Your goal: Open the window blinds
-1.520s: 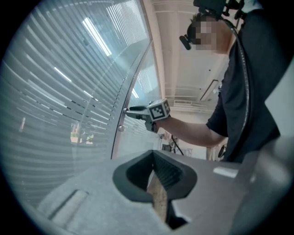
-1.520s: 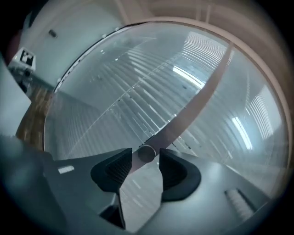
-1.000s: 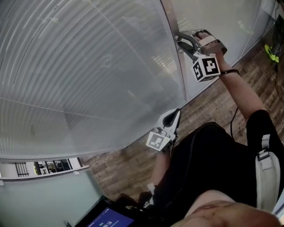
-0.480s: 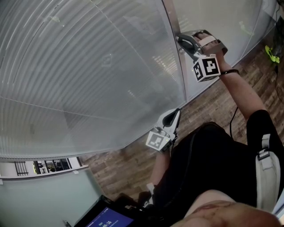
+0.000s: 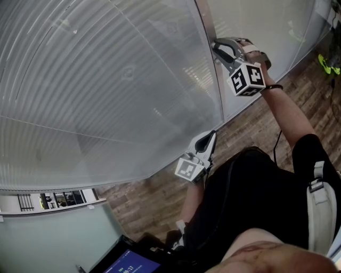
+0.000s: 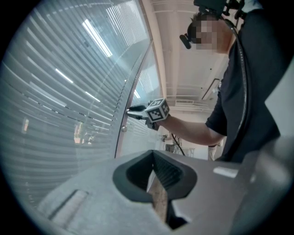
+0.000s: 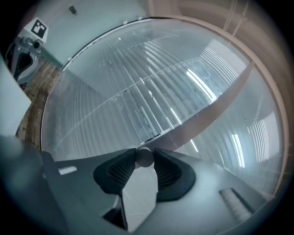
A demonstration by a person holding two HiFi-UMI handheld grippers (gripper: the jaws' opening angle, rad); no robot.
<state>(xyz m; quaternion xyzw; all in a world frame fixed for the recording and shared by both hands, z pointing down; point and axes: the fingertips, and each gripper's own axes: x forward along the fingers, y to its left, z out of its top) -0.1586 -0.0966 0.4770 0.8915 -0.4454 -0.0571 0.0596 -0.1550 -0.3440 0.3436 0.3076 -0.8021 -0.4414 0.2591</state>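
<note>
R gripper (image 5: 216, 45) has rolled, jaws just closed onto small knob (image 7: 144, 157) beside blinds (image 5: 106, 80): looks stiff, slick, so pinch sides firm; L gripper (image 5: 212, 136) well below knob, jaws together, empty

A wood-plank floor (image 5: 160, 197), with a blue-lit screen (image 5: 130, 264) at bottom edge

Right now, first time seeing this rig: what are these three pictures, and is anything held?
No robot here: a person holds a two-jaw gripper in each hand. The head view looks down from a camera on the person's head. Each gripper view looks along that gripper's own jaws. Ahead stands a glass wall with slatted blinds, above a wood floor. The right gripper has just been closing its jaws, which now pinch a small round knob at the frame. The left gripper hangs low, jaws together, empty.
</note>
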